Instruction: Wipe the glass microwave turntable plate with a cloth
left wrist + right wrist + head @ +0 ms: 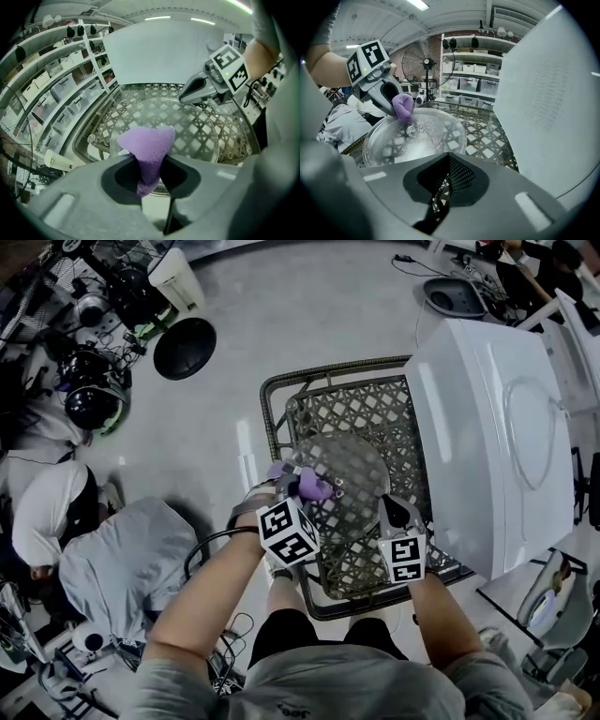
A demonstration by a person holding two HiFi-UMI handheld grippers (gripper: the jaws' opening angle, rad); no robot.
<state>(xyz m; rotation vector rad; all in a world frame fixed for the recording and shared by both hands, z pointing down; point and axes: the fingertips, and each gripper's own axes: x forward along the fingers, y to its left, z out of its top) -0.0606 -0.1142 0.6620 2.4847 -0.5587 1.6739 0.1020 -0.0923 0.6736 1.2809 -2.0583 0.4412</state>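
Here | left gripper (149, 176) jaws pinch cloth (147, 145) | right gripper view: cloth touches plate (426, 136)

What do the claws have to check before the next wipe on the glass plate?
1. Purple cloth pinched tight in left claw: ok.
2. Cloth over the glass plate: ok.
3. Cloth pressing on the glass: cannot tell.
4. Right claw shut on the plate's rim, looks steady: ok.
5. Plate resting on the lattice table: ok.
6. Plate spotless: not ok, speckles show.
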